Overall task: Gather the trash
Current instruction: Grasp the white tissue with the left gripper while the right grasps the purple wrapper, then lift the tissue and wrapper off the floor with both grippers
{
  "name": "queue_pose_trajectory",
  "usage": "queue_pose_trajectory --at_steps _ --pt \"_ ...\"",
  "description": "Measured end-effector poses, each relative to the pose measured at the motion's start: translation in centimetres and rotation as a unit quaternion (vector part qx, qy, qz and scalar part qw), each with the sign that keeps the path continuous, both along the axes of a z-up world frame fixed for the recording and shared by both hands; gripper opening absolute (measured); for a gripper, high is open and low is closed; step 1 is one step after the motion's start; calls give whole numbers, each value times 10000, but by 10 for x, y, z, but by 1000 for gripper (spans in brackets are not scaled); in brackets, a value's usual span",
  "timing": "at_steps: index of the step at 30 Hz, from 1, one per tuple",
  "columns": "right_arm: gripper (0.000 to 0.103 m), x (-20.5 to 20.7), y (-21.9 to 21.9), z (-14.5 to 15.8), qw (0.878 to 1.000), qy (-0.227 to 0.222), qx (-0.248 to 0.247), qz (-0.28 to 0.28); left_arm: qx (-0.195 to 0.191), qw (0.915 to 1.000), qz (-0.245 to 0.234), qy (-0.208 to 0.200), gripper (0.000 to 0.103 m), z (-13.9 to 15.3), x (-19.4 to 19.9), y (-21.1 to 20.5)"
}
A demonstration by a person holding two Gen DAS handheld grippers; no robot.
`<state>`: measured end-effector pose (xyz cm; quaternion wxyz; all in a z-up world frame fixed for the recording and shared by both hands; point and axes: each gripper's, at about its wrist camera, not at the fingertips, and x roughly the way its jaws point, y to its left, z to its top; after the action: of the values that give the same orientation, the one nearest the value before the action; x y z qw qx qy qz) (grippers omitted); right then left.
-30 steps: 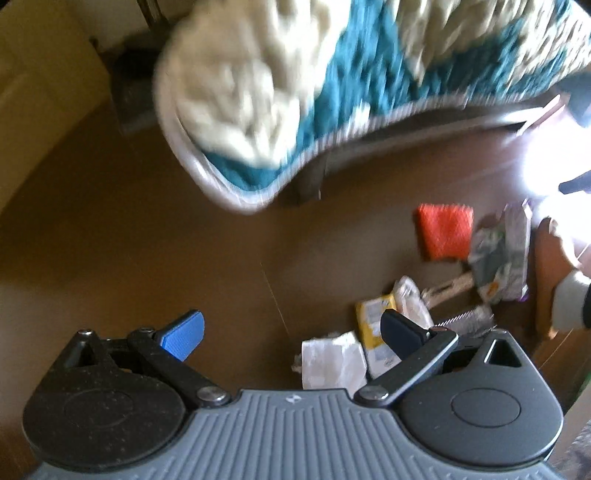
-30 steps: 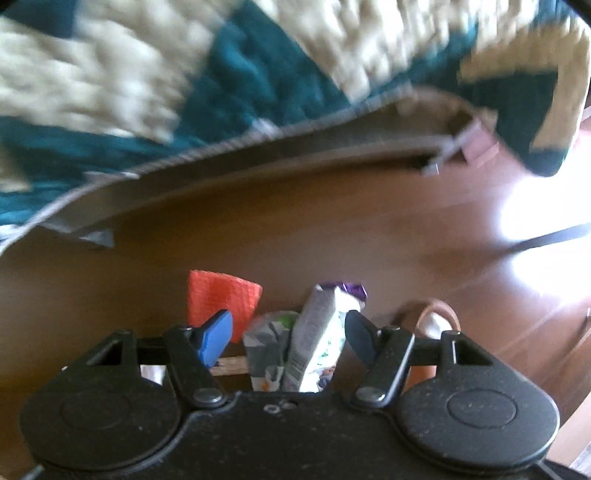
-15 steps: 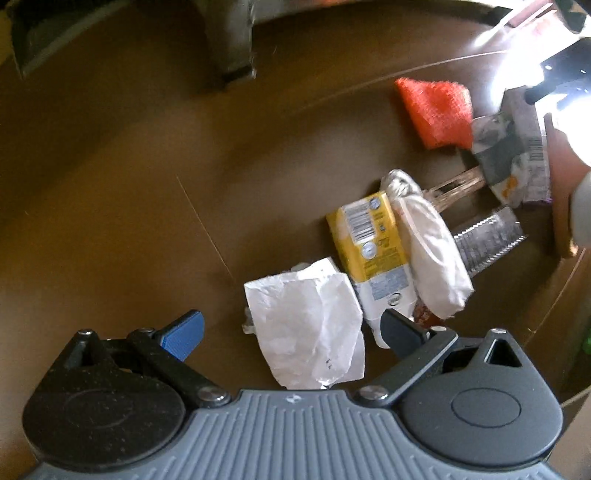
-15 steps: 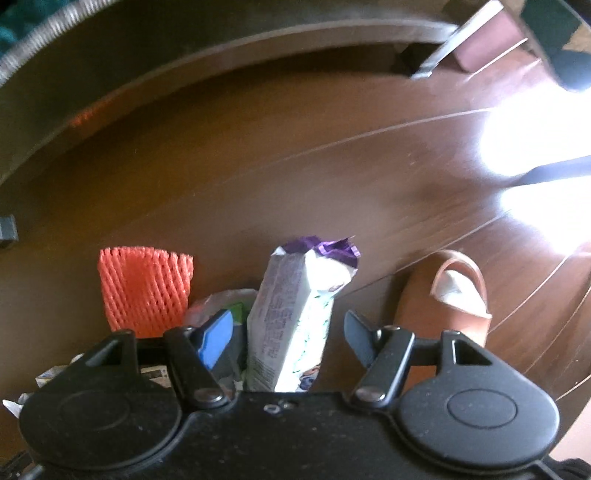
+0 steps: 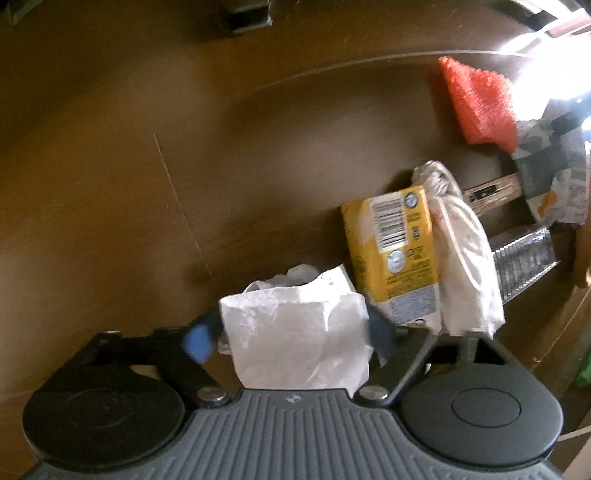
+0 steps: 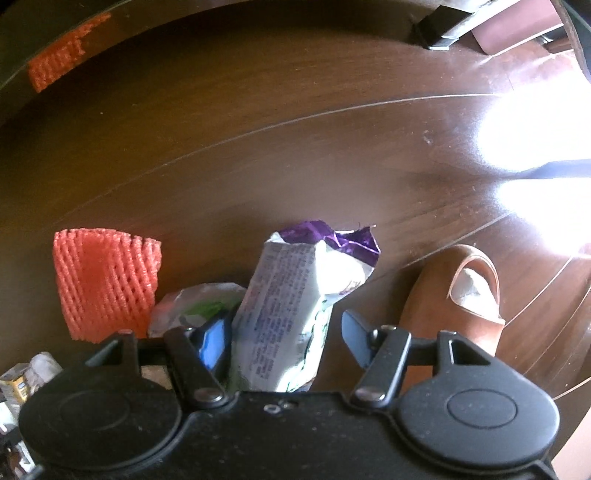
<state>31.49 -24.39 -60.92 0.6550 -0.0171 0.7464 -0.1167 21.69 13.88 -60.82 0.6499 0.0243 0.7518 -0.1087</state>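
Trash lies on a dark wooden floor. In the left wrist view a white crumpled paper bag [image 5: 299,339] sits between the fingers of my left gripper [image 5: 291,336], which is open and closing in on it. Beside it lie a yellow carton [image 5: 391,251], a white wrapper [image 5: 465,258] and a silver foil wrapper [image 5: 524,258]. In the right wrist view a white and purple snack bag [image 6: 295,306] stands between the fingers of my open right gripper [image 6: 284,339]. An orange foam net [image 6: 103,280] lies to its left, and it also shows in the left wrist view [image 5: 480,103].
A brown slipper [image 6: 458,295] lies right of the snack bag. A green and white wrapper [image 6: 195,310] lies behind my right gripper's left finger. A furniture leg [image 5: 247,14] stands at the far side. Bright sun glare [image 6: 535,129] covers the floor at the right.
Both grippers have dropped toward the floor. My left fingers have narrowed around the white paper bag. The snack bag now sits deeper between my right fingers.
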Motion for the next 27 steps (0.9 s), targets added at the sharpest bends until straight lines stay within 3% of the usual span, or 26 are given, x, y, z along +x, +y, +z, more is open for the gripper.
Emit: queue_pose_trajectory --at_steps 1,3,5,7,10,15,21,27 --pt "57 0 0 0 10000 -10 -23 3 31 10000 28 47 56 -3 1 -1" --pt "44 -1 0 -1 10000 18 -31 -30 73 9999 61 74 53 -5 0 0" --pt "42 -1 -1 -1 10000 37 -21 -40 32 9999 95 101 43 -5 -1 2" --pt "26 -1 0 -1 10000 38 -69 33 -52 9998 171 124 35 -2 -1 6" --pt "10 0 3 1 9999 61 -113 73 -211 9995 211 105 28 2 1 14" --pt "3 -2 13 18 9991 4 -164 394 -328 9989 331 46 23 20 -2 25" --pt "1 -5 29 62 9972 -213 -85 716 -620 9972 405 -115 22 61 0 38" --pt "1 1 45 115 9911 -735 267 1073 -551 9932 624 -817 22 90 26 42"
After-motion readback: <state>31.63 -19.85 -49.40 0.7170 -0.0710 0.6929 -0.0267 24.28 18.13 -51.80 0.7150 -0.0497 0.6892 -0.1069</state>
